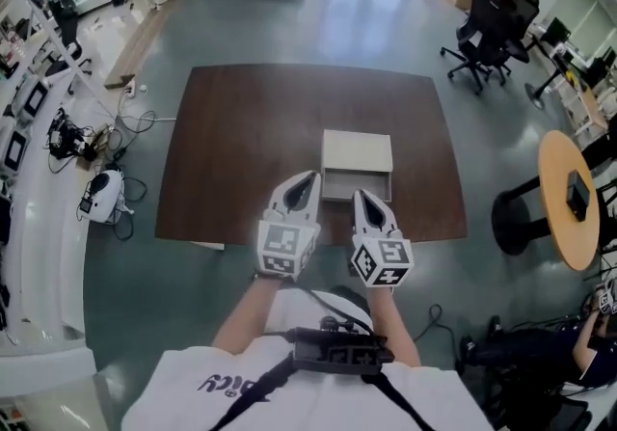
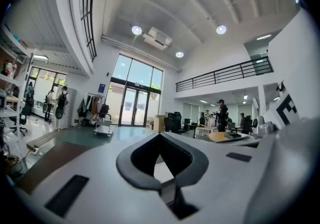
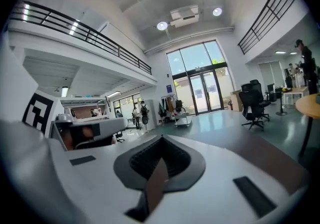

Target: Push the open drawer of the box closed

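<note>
At the near edge of the bench (image 1: 241, 149), left tongs (image 1: 307, 178) and right tongs (image 1: 360, 198), both clenched empty, point at the box's (image 1: 357, 149) open drawer (image 1: 337, 187), seemingly poised to push.

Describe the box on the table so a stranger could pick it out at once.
Start at the dark brown table in the middle of the grey-green floor. Toward its near edge, just beyond the left gripper and right gripper, sits the box. It is the only thing on the tabletop: pale cream, with its drawer pulled out toward the person.
</note>
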